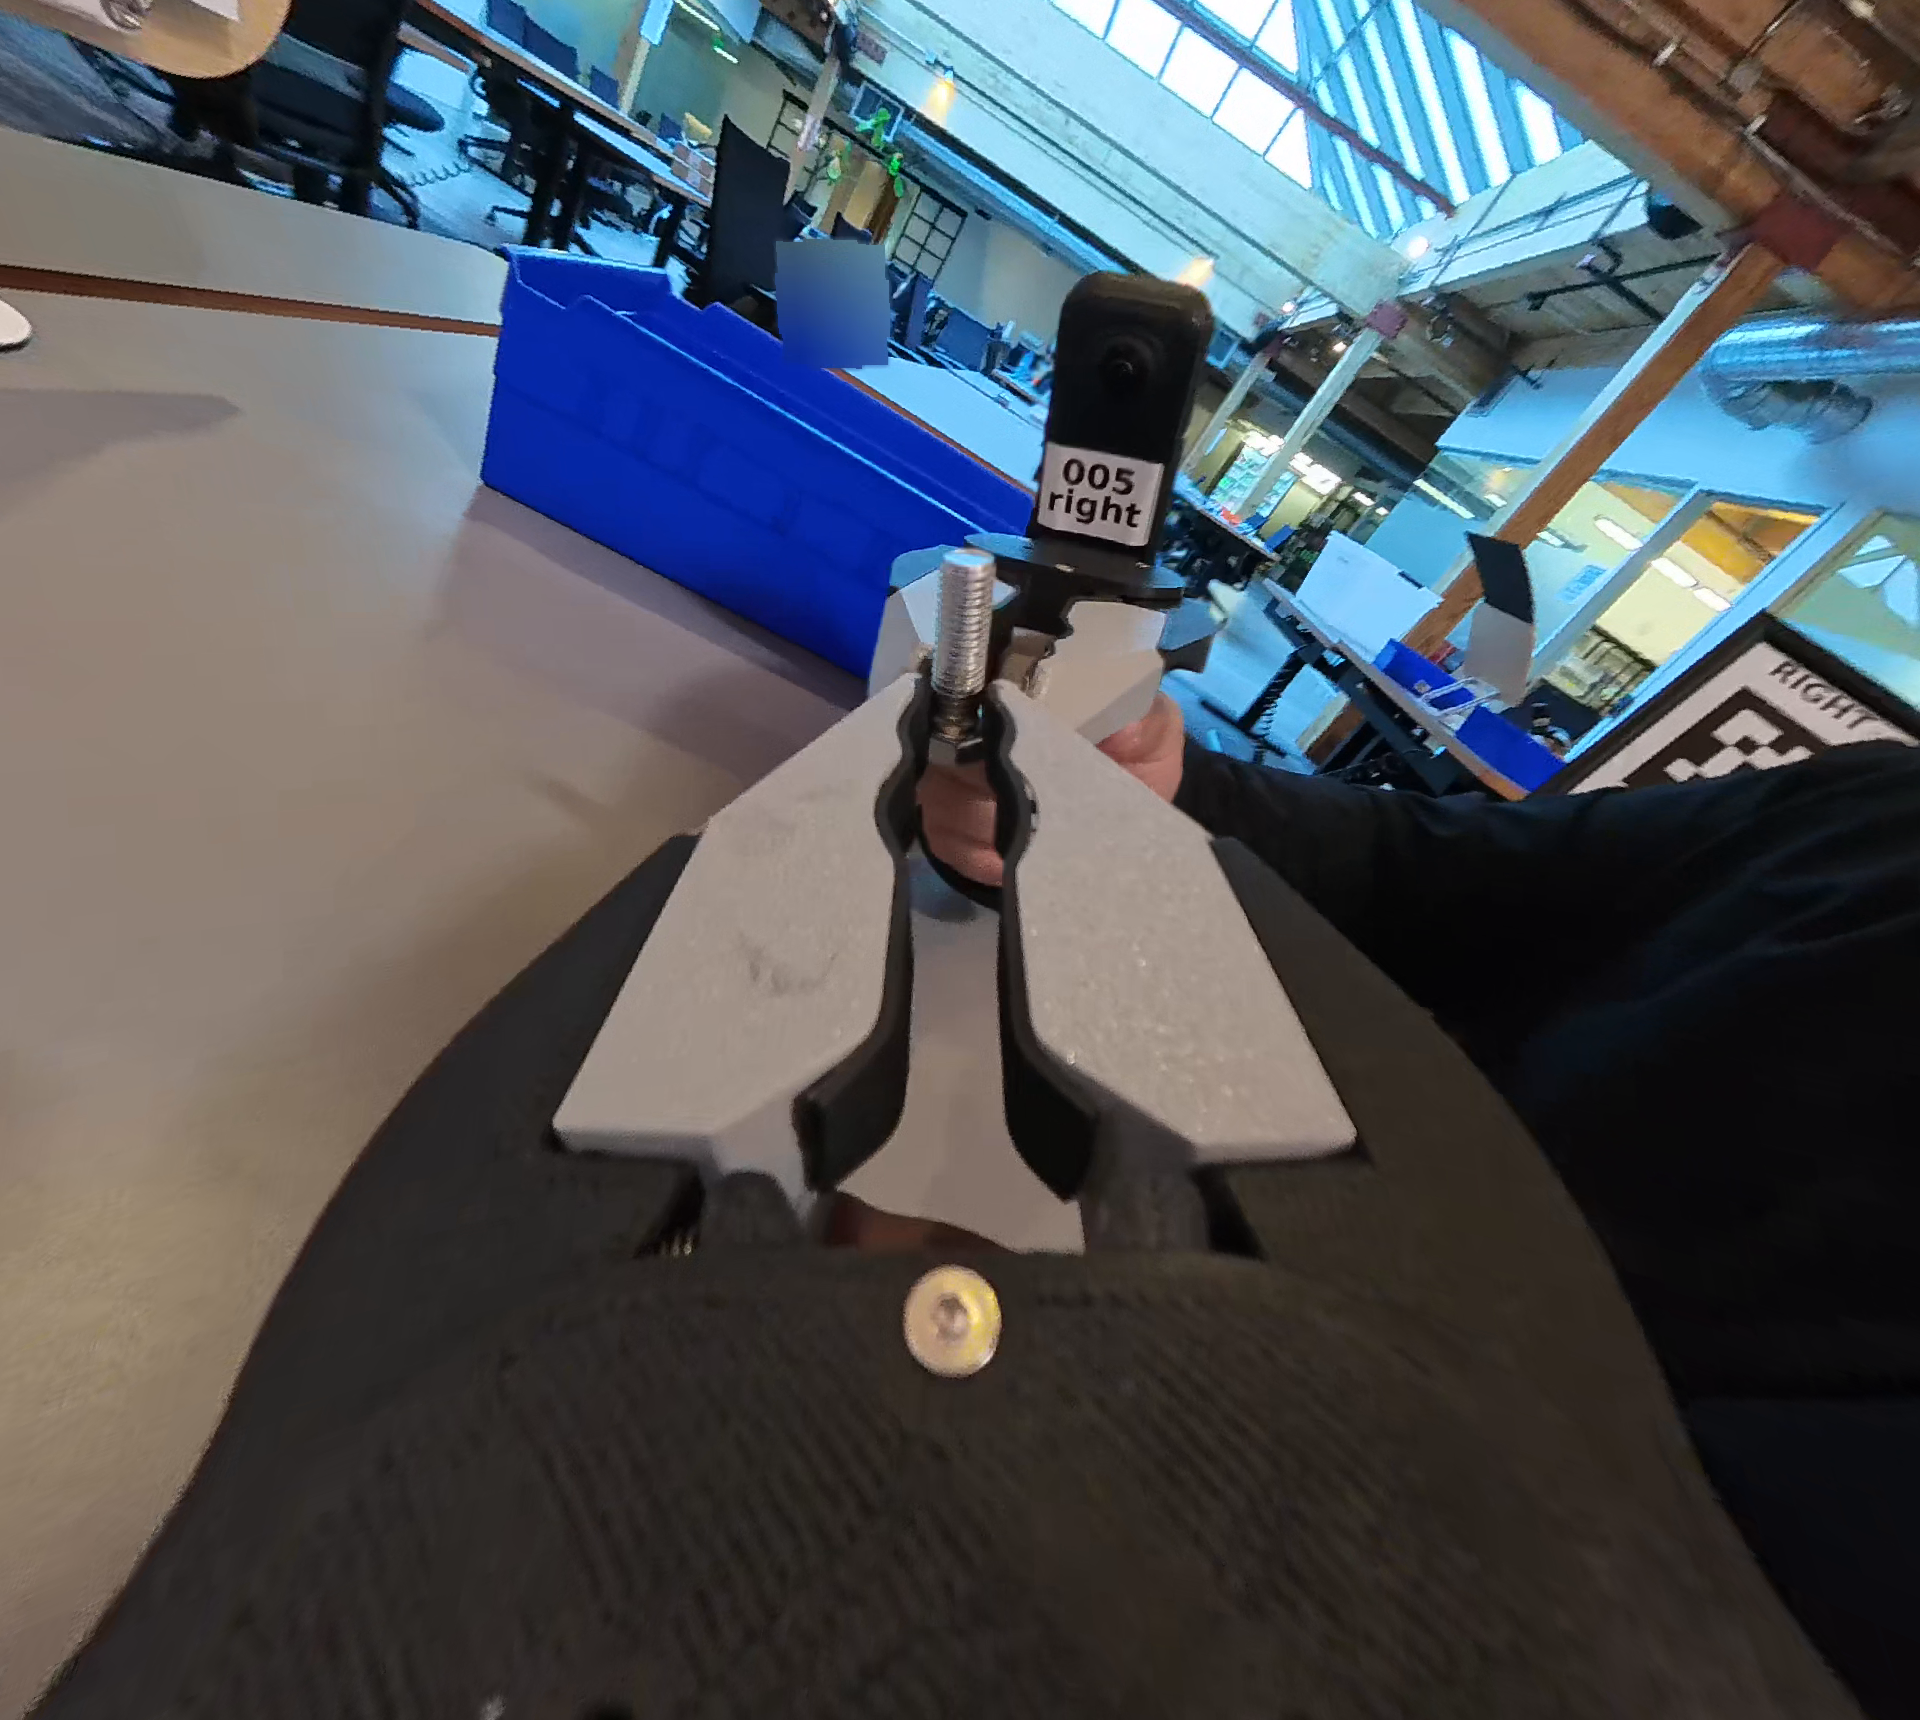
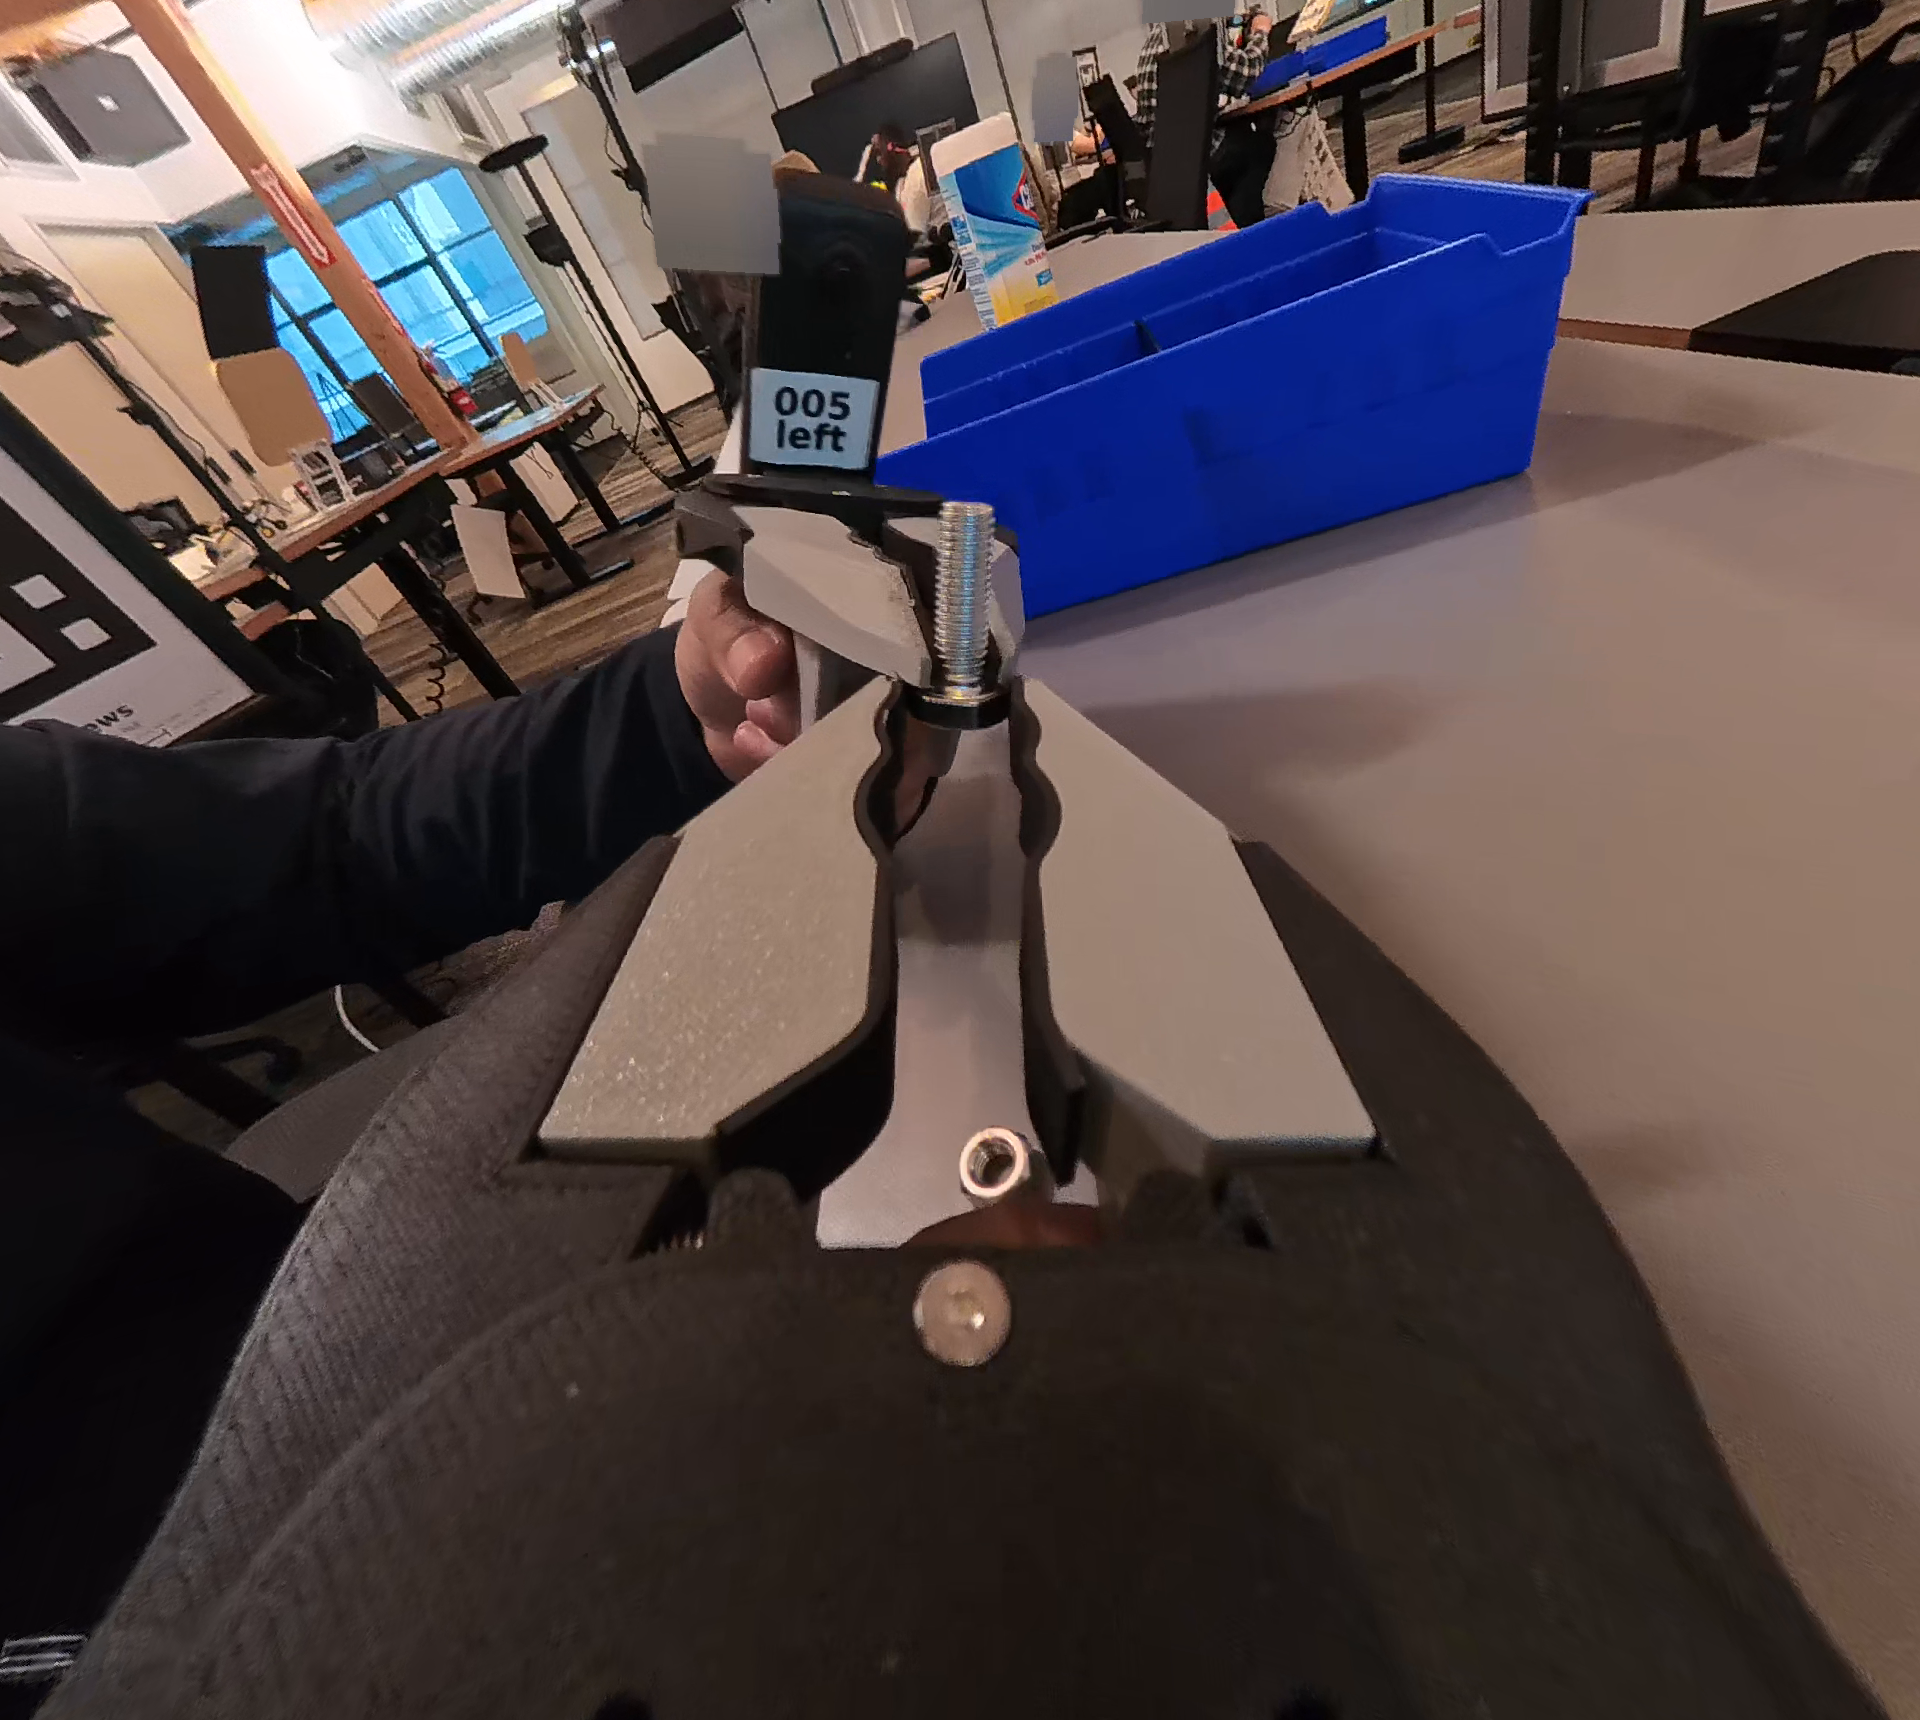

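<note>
Closest up in the left wrist view, left claw [image 1: 956, 735]: grey fingers drawn almost together, black pads pinching the lower end of a silver threaded bolt [image 1: 963, 621], shank upright above the tips. To the left, bare grey counter [image 1: 260, 631]. Farther back, blue bin [image 1: 665, 444] resting on it, well apart from the bolt. Just right of the bolt, black camera [image 1: 1127, 382] with a white label, and below it a right hand [image 1: 1138, 735] in a dark sleeve [image 1: 1455, 891].

Closest up in the right wrist view, right claw [image 2: 956, 704]: only narrowly parted, tips closed against a black ring [image 2: 951, 718] seated round the bolt's foot. At left, a dark-sleeved left hand [image 2: 727, 673] wrapped round the opposite tool's handle, another labelled camera above it. Bolt held clear of the counter between the two claws, meeting tip to tip. At right, the blue bin, divided inside, with a white and blue canister [image 2: 987, 236] standing just beyond its far left end.
</note>
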{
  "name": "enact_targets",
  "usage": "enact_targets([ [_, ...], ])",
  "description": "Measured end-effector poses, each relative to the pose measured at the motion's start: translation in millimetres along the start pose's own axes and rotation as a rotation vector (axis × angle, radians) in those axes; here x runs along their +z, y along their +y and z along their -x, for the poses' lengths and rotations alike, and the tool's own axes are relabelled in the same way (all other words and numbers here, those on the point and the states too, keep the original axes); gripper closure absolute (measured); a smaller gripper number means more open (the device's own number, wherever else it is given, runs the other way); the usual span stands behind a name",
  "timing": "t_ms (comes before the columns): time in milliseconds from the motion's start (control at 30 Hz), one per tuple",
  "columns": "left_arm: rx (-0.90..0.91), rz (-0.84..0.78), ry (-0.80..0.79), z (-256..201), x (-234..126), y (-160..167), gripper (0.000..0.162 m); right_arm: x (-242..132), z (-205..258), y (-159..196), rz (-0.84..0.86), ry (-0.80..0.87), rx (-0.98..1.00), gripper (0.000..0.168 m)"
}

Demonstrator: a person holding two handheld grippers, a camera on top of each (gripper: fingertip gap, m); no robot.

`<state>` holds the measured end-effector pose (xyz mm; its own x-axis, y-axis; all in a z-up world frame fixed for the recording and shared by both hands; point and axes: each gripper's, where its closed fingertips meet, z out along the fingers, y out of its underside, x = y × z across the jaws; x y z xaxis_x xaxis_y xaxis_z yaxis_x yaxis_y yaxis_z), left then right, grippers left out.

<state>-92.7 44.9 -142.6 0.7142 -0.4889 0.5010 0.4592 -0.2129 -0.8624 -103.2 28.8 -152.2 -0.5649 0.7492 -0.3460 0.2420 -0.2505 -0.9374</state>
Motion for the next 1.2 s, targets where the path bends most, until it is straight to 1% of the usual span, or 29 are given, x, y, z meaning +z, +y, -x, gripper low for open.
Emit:
enact_targets([
  [100, 0.042, 0.011, -0.028, 1.3, 0.5, 1.1, 0.155, 0.0, -0.7, 1.2, 0.006, 0.001, -0.004, 0.152],
  [367, 0.037, 0.032, -0.026, 4.2, -0.4, 5.4, 0.155, 0.9, -2.9, 6.4, 0.036, 0.019, -0.033, 0.152],
  [500, 0.133, 0.077, -0.057, 5.2, -1.8, 9.5, 0.155, 2.0, -2.1, 10.2, 0.048, -0.002, -0.021, 0.152],
  [567, 0.145, 0.072, -0.05, 3.6, -2.6, 8.3, 0.155, 2.4, -0.6, 9.2, 0.041, -0.017, -0.009, 0.152],
  [633, 0.161, 0.069, -0.049, 2.6, -3.1, 6.9, 0.155, 2.0, -0.7, 9.0, 0.05, -0.023, 0.001, 0.149],
  [667, 0.175, 0.073, -0.051, 2.5, -3.4, 6.8, 0.155, 1.2, -1.9, 10.4, 0.066, -0.021, 0.006, 0.144],
  [767, 0.199, 0.046, -0.088, 6.7, -9.8, -2.1, 0.155, -4.4, -6.5, 24.0, 0.173, -0.013, -0.006, 0.139],
  [833, 0.226, 0.007, -0.134, 13.2, -17.7, -12.5, 0.156, -9.2, -7.5, 44.6, 0.306, -0.019, -0.048, 0.137],
  [933, 0.319, -0.057, -0.172, 14.5, -26.1, -26.3, 0.155, -15.7, -6.8, 74.3, 0.485, -0.007, -0.156, 0.135],
  [1000, 0.356, -0.038, -0.217, 20.2, -27.7, -25.3, 0.155, -20.6, -6.3, 88.2, 0.576, 0.012, -0.239, 0.133],
  [1100, 0.388, -0.016, -0.233, 23.7, -27.2, -21.8, 0.155, -24.3, -8.3, 94.6, 0.623, 0.053, -0.333, 0.134],
  [1200, 0.38, -0.009, -0.216, 23.4, -26.0, -19.3, 0.155, -25.9, -8.1, 103.3, 0.67, 0.054, -0.36, 0.134],
])
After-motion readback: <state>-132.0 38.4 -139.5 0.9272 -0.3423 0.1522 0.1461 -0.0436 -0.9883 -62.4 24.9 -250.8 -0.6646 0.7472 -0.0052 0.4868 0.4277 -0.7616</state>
